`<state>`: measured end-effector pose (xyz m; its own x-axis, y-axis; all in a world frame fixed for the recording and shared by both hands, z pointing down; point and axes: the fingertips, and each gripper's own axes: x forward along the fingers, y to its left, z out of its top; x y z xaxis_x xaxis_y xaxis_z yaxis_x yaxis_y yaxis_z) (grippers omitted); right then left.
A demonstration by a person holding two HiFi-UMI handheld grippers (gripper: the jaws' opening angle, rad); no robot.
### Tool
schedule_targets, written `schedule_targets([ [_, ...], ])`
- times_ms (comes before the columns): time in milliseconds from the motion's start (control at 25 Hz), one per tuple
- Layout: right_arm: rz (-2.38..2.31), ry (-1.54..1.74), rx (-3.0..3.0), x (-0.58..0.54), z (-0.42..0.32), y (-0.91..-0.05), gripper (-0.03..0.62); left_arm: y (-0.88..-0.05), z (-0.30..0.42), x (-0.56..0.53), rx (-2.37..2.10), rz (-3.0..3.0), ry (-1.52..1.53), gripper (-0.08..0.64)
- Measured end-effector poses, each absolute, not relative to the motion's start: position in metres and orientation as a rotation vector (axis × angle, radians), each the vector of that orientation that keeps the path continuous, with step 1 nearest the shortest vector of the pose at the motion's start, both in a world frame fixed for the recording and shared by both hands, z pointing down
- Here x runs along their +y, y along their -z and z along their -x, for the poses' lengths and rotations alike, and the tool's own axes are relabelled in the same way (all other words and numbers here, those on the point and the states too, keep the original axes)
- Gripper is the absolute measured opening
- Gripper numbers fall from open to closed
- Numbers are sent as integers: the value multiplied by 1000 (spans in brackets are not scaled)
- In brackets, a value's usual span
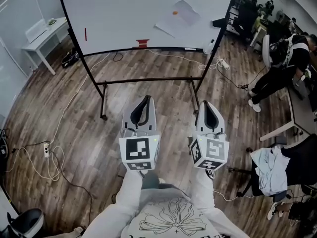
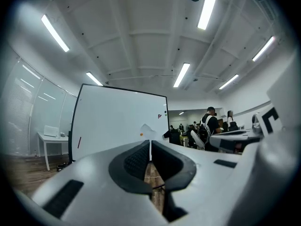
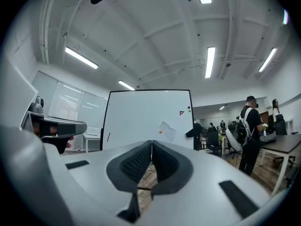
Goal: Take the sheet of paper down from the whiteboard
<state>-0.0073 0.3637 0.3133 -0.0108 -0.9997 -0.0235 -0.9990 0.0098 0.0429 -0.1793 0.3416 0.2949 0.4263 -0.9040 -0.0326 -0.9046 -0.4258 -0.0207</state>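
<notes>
A white sheet of paper hangs on the whiteboard, pinned by a small orange magnet at its left edge. The paper also shows in the left gripper view, and in the right gripper view the paper sits just right of my jaw line. My left gripper and right gripper are side by side, level, well short of the board. Both are shut with nothing between the jaws.
The whiteboard stands on a black wheeled frame over a wood floor with trailing cables. A white table stands at the left. People and desks fill the right side. A red eraser rests on the board's ledge.
</notes>
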Motion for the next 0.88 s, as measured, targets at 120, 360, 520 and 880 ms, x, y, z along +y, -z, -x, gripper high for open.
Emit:
schedule_targets([
  [120, -2204, 52, -2222, 356, 1, -318, 3, -300, 175, 335, 1673, 2629, -11, 12],
  [360, -2207, 9, -2224, 329, -12, -330, 3, -308, 160, 307, 1667, 2635, 14, 14],
  [520, -2223, -7, -2217, 291, -21, -335, 3, -314, 152, 267, 1655, 2646, 22, 12],
  [880, -2246, 1, -2194, 178, -30, -329, 3, -309, 133, 149, 1591, 2685, 4, 12],
])
